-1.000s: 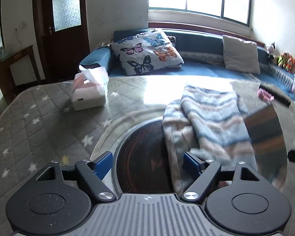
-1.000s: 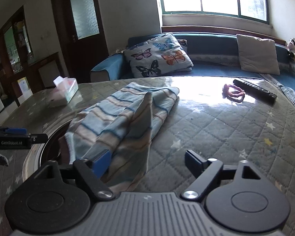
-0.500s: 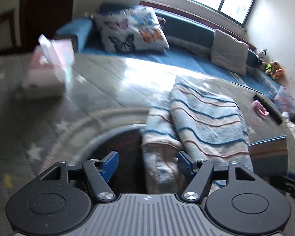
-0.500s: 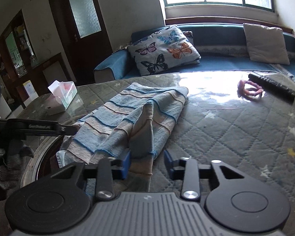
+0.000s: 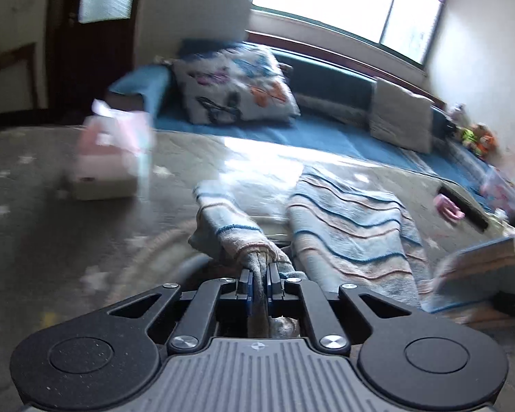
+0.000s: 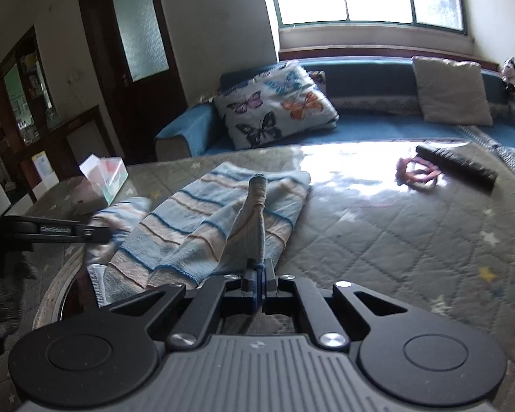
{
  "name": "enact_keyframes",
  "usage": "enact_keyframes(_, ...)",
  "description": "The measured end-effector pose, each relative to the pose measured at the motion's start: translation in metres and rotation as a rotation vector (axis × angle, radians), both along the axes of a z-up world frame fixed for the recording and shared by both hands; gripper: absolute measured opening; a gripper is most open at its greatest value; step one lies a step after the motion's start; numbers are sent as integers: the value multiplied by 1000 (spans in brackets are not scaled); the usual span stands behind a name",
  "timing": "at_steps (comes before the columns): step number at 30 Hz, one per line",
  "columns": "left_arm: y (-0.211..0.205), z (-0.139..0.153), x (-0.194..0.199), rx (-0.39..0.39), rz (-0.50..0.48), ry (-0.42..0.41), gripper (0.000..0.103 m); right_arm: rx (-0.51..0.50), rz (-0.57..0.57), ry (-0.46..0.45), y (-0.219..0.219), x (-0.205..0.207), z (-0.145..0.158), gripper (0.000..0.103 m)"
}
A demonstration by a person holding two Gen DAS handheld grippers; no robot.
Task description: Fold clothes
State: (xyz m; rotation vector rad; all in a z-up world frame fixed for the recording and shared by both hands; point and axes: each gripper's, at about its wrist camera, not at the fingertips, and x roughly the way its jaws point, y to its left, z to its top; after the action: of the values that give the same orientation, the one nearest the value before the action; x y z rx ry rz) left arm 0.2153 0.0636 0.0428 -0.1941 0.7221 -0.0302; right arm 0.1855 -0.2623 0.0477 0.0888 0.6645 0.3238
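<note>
1. Both grippers, open a second ago, have closed on the near edge of the striped garment (image 5: 346, 226); the left gripper (image 5: 259, 279) has swung right, blurring its view.
2. Left gripper: jaws clamped almost together on a bunched fold of the cloth, which rises from between its fingers and trails far-left across the quilted table (image 5: 34, 226).
3. Right gripper (image 6: 257, 279): jaws pressed shut on a thin pinch of the same garment (image 6: 223, 219), lifted into a narrow upright ridge straight ahead.
4. Only the right wrist view shows the left gripper from outside (image 6: 51, 231), reaching in from the left at the garment's near-left corner, and a dark opening in the table (image 6: 68, 304) under that corner.
5. Only the left wrist view shows a raised flap of cloth at the far right edge (image 5: 477, 274).
6. Both views show a tissue box (image 6: 103, 176) far-left of the garment, and a remote (image 6: 456, 166) beside a pink item (image 6: 419, 171) to its right.
</note>
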Motion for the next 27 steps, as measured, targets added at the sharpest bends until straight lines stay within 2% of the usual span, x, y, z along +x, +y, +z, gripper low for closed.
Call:
enact_keyframes(7,32,15,-74,40,126,-2,8,8,-70,-45,-37,-34,17,2)
enact_keyframes(10,47,18,-111,30,167,17,8,15,-109,-61,-54,-52,22,2)
enact_keyframes(15,54,17,-175,50,186,58,8,29,-157,-73,-82,-91,28,2)
enact_keyframes(17,53,13,-195,70,163,94,8,17,-154,-52,-88,-109,26,2)
enact_keyframes(20,52,7,-218,94,143,152,14,-4,-150,-18,-95,-129,22,6)
enact_keyframes(21,54,9,-223,92,144,152,17,-23,-156,-2,-97,-135,19,11)
enact_keyframes(23,59,13,-232,89,147,151,26,-47,-167,7,-99,-142,18,13)
enact_keyframes(25,61,23,-236,112,160,119,39,-68,-174,8,-101,-148,21,13)
enact_keyframes(27,61,33,-237,135,161,80,47,-81,-168,2,-100,-149,26,14)
